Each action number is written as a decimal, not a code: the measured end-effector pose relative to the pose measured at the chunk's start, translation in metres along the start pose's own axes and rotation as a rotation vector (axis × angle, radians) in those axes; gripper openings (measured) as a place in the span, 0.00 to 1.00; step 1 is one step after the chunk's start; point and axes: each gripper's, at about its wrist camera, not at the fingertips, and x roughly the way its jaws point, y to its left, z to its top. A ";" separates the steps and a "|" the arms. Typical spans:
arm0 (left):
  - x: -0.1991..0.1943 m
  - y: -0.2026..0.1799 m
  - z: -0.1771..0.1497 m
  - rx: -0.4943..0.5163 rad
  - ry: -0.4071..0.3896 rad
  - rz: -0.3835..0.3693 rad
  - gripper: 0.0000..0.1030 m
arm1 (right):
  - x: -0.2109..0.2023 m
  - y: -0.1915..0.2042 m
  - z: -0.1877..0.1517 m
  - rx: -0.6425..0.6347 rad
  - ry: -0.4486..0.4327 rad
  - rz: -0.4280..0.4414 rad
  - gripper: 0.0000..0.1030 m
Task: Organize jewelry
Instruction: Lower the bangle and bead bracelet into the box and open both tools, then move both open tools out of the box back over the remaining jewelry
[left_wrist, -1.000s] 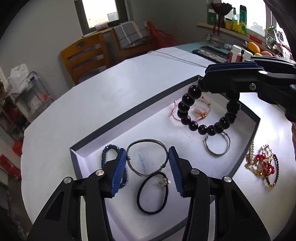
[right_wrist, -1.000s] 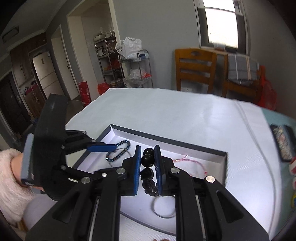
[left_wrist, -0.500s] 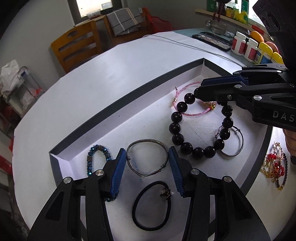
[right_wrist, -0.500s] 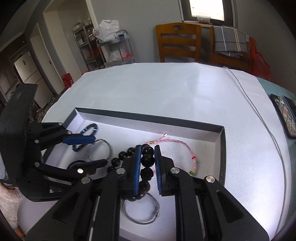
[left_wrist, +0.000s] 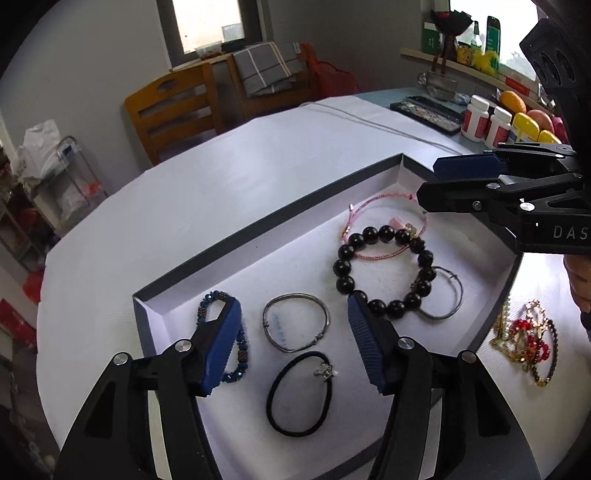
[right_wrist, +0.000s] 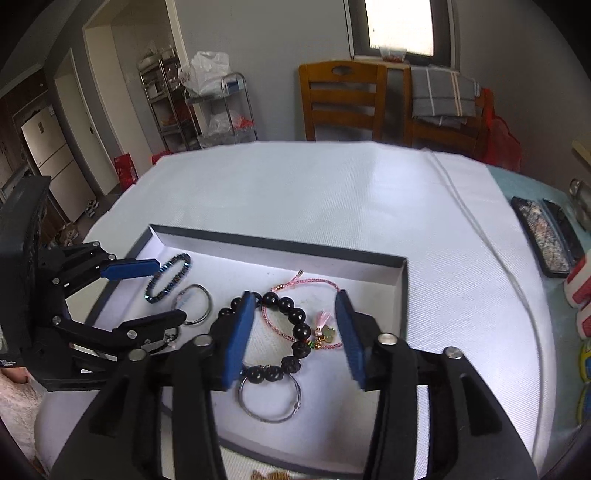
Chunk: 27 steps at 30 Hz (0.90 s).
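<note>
In the left wrist view, your left gripper (left_wrist: 293, 345) fills the bottom of the frame with its blue pads spread wide and nothing between them. It hangs over the tray (left_wrist: 258, 236), which runs from lower left to the right of centre. Between the pads lies a silver bangle (left_wrist: 296, 326), and just below it a black cord (left_wrist: 300, 393) with a small charm. A blue bead bracelet (left_wrist: 236, 354) lies partly hidden behind the left pad. Right of centre the black bead bracelet (left_wrist: 384, 271) lies flat in the tray, overlapping a pink string bracelet (left_wrist: 384, 227) above it and a thin ring (left_wrist: 445, 295) at its right. Your right gripper (left_wrist: 439, 182) enters from the right edge, its fingers parted and empty. At lower right, outside the tray on the table (left_wrist: 184, 206), sits a pile of red and gold jewelry (left_wrist: 524, 338).

In the right wrist view, your right gripper (right_wrist: 293, 332) stands with its pads wide apart, holding nothing. The black bead bracelet (right_wrist: 291, 332) lies in the tray (right_wrist: 280, 242) between them, over the pink string bracelet (right_wrist: 306, 284) and touching the thin ring (right_wrist: 269, 400) at lower centre. The blue bead bracelet (right_wrist: 168, 277) and silver bangle (right_wrist: 194, 302) lie at left, next to your left gripper (right_wrist: 162, 291).
</note>
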 end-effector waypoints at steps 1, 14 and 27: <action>-0.006 -0.001 0.000 -0.002 -0.013 -0.006 0.62 | -0.008 0.000 0.000 -0.004 -0.011 0.001 0.47; -0.066 -0.045 -0.022 0.026 -0.137 -0.036 0.77 | -0.085 -0.007 -0.033 -0.027 -0.104 -0.073 0.74; -0.069 -0.096 -0.077 0.062 -0.093 -0.089 0.79 | -0.099 -0.028 -0.120 -0.038 0.046 -0.103 0.78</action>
